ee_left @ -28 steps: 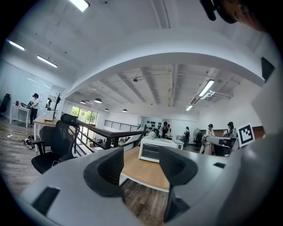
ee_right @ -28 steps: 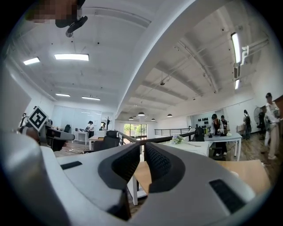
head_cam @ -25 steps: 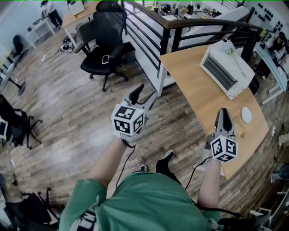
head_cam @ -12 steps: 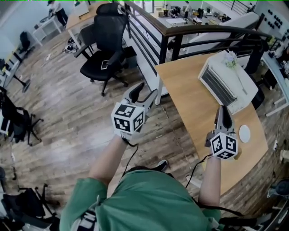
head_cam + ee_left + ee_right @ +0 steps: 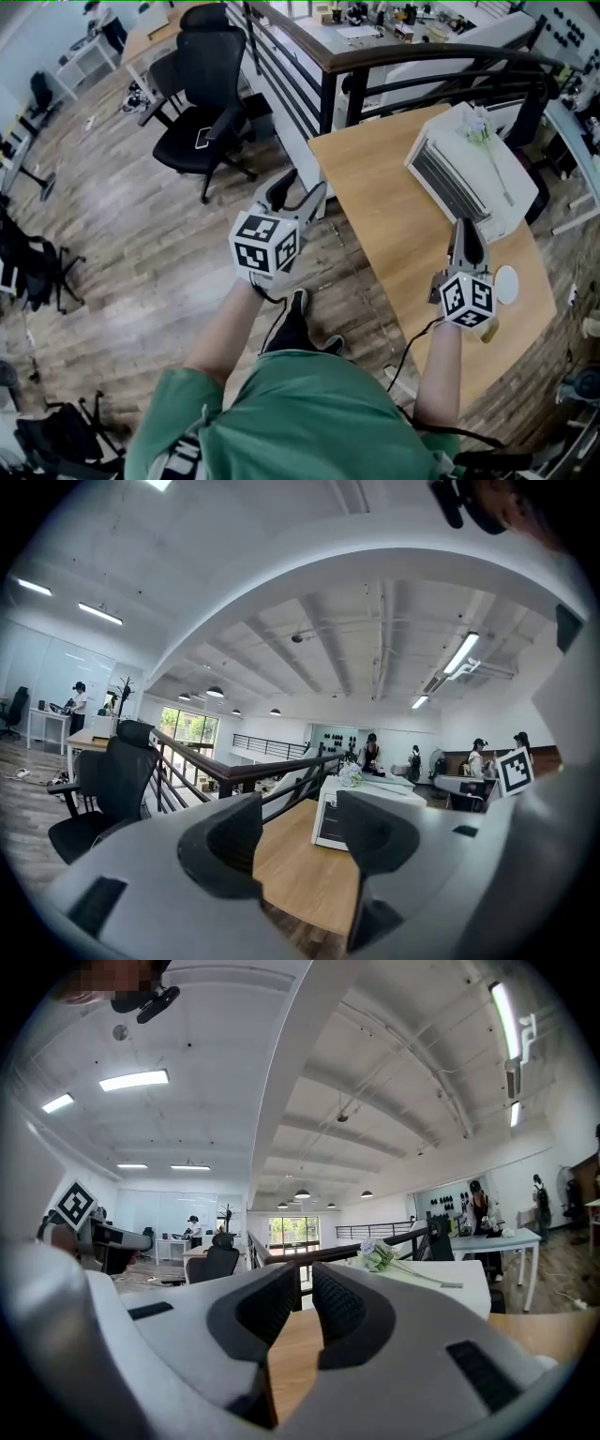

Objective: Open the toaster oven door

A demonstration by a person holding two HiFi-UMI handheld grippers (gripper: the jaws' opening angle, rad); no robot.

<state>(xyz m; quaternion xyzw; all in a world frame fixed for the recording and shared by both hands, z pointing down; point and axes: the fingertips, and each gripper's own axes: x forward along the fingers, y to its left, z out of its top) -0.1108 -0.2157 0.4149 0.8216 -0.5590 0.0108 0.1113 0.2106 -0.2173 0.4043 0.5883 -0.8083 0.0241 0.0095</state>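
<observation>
Well, left tool [image 5: 298,192] gapes wide and empty over the floor [image 5: 141,234]; right tool [image 5: 467,232], narrow, just opening slightly, empty, faces the toaster oven [image 5: 459,178] on the table [image 5: 375,178].

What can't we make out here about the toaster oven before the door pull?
- Toaster oven door handle: too small in the head view; in the left gripper view the left gripper covers part of the front with one jaw.
- Right gripper view: the right gripper, jaws slightly apart and just opening, empty, hides the oven's front; only its top shows.
- White round thing on the table: too small to identify.
</observation>
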